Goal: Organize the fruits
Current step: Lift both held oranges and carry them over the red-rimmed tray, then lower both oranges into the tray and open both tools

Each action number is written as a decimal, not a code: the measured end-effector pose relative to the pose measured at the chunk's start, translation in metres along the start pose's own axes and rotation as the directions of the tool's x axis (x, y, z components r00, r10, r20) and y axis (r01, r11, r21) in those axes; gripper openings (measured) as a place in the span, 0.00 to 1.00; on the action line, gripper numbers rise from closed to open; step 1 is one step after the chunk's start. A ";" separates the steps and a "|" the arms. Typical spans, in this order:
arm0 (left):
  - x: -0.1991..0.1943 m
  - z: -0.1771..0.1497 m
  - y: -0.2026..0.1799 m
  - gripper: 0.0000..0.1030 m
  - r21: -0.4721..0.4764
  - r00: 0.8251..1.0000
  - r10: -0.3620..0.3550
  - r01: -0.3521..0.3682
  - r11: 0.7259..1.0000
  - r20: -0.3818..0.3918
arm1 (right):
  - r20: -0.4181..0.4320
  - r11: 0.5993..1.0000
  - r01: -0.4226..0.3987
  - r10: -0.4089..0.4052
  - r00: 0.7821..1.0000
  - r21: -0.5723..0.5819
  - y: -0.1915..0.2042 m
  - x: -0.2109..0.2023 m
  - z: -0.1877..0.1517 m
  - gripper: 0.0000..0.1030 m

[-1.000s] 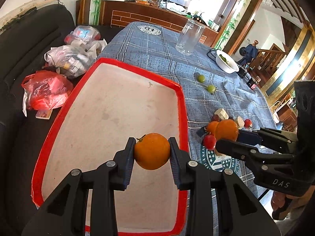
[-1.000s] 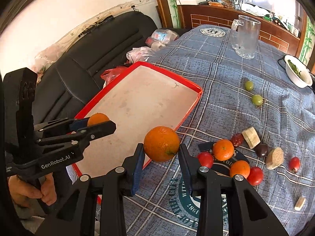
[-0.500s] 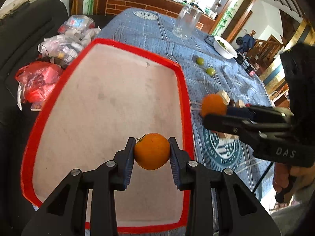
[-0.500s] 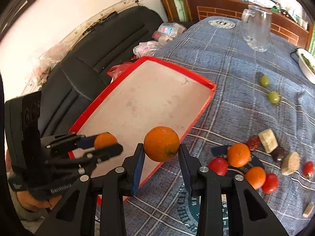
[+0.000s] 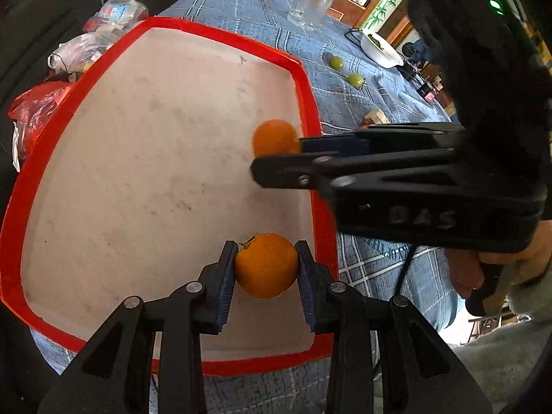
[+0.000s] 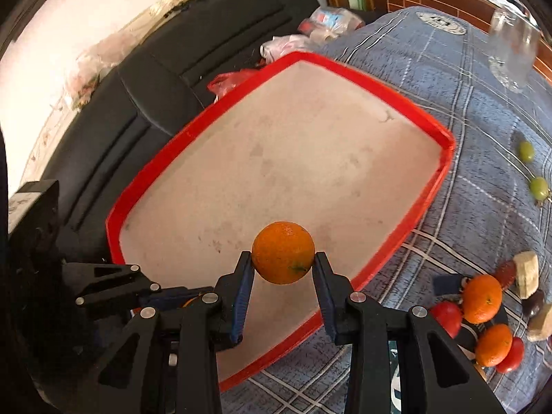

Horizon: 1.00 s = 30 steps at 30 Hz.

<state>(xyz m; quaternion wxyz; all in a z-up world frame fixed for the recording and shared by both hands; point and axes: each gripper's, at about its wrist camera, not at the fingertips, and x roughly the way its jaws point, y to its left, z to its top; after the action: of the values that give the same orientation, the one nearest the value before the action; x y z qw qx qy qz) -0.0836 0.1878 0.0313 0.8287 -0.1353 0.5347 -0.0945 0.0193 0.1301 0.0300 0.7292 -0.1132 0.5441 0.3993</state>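
Observation:
My left gripper point(image 5: 266, 266) is shut on an orange point(image 5: 266, 265) and holds it over the near right part of the red-rimmed tray point(image 5: 41, 131). My right gripper point(image 6: 283, 263) is shut on a second orange point(image 6: 283, 257) over the tray's near edge point(image 6: 407, 231). In the left wrist view the right gripper point(image 5: 262, 164) reaches in from the right over the tray, its orange point(image 5: 272, 136) blurred. The left gripper point(image 6: 165, 296) shows at the lower left of the right wrist view. The tray holds no fruit.
On the blue checked cloth point(image 6: 483, 110) right of the tray lie two oranges point(image 6: 482, 298), red tomatoes point(image 6: 446, 314), two green grapes point(image 6: 538, 188) and pale chunks point(image 6: 526, 274). A glass pitcher point(image 6: 514, 51) and a white bowl point(image 5: 379, 48) stand farther back. Plastic bags point(image 5: 79, 51) lie on the black sofa.
Both grippers moved toward the tray with their oranges. The right gripper swung left from the fruit pile and now hangs over the tray's right side, closer to the left gripper.

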 end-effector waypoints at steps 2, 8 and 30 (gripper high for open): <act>0.000 -0.002 -0.002 0.30 0.013 1.000 -0.001 0.001 1.000 -0.002 | -0.014 1.000 0.008 -0.009 1.000 -0.010 0.001 0.007 -0.002 0.35; 0.001 -0.004 -0.003 0.30 0.013 1.000 -0.005 0.005 1.000 0.003 | -0.025 0.999 0.038 -0.039 0.999 -0.039 0.002 0.018 -0.005 0.35; -0.018 0.000 -0.006 0.56 -0.057 0.994 0.077 -0.073 0.996 0.073 | 0.146 0.999 0.015 -0.022 0.989 0.049 -0.002 -0.058 -0.026 0.51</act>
<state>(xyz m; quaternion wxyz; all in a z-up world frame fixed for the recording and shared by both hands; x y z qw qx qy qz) -0.0912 0.1876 0.0486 0.8473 -0.1409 0.5101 -0.0437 -0.0031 0.0869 0.0704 0.7733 -0.0715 0.4975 0.3866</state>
